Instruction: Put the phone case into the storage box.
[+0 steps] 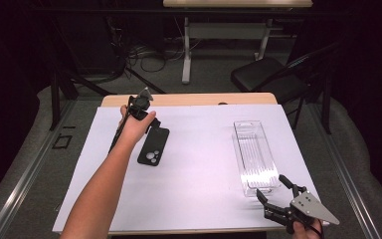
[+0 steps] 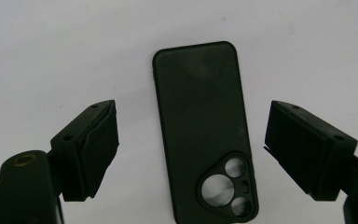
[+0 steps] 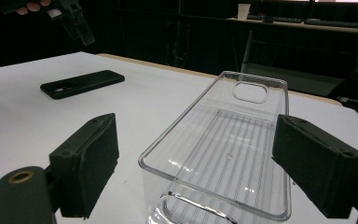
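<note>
Currently hovering above the black phone case (image 2: 204, 135): left tool (image 2: 191, 149), jaws spread wide and straddling the case without touching it. Resting near the front right corner of the tabletop (image 1: 199, 199): right tool (image 1: 274, 195), jaws likewise spread, gripping nothing, aimed at the near end of the clear plastic tray (image 1: 255, 157).

Lying flat on the white tabletop, back side up, camera cut-out toward the person: the case, left of centre and well apart from the tray.

Likely risks:
- Pressing down too steeply and pinning the thin case flat against the tabletop, so the pads close on nothing.
- Closing off-centre along the long edges, tipping or sliding the light case sideways.
- Squeezing the flexible shell hard enough to bow it and pop it out.

View differences:
- Left gripper view giving the alignment of the pads (image 2: 100, 144) on either side of the case, hidden under the left hand (image 1: 138, 124) in the high view.
- Right gripper view showing the ribbed floor and empty interior of the tray (image 3: 223, 154).
- High view giving the overall spacing between case and tray.
</note>
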Action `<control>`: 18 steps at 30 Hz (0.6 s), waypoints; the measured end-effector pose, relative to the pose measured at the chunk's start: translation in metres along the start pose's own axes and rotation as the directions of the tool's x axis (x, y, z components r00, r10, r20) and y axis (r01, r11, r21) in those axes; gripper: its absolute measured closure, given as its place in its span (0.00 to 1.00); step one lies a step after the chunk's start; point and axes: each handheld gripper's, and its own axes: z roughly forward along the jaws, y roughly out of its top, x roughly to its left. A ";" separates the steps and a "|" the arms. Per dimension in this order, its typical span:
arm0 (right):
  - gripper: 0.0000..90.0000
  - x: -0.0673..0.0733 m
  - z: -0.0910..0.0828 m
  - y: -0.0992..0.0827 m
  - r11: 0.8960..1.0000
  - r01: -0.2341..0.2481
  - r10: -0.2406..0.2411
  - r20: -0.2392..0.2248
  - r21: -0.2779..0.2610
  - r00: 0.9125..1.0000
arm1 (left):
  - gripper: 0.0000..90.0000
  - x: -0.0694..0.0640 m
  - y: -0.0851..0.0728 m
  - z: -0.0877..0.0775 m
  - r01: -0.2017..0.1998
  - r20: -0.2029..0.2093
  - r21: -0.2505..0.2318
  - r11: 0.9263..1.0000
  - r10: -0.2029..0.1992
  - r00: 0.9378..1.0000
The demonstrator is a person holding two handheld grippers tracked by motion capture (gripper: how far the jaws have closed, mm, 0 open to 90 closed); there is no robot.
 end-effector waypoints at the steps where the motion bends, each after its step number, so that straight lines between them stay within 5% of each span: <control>1: 0.15 0.000 0.000 0.000 1.000 0.000 0.000 0.001 0.002 1.000 | 0.19 0.000 0.000 0.003 0.007 0.001 0.001 1.000 -0.007 1.000; 18: 0.15 0.000 0.001 0.000 1.000 0.003 -0.003 -0.003 0.008 1.000 | 0.20 0.001 -0.001 0.040 0.006 -0.013 0.109 0.994 -0.004 1.000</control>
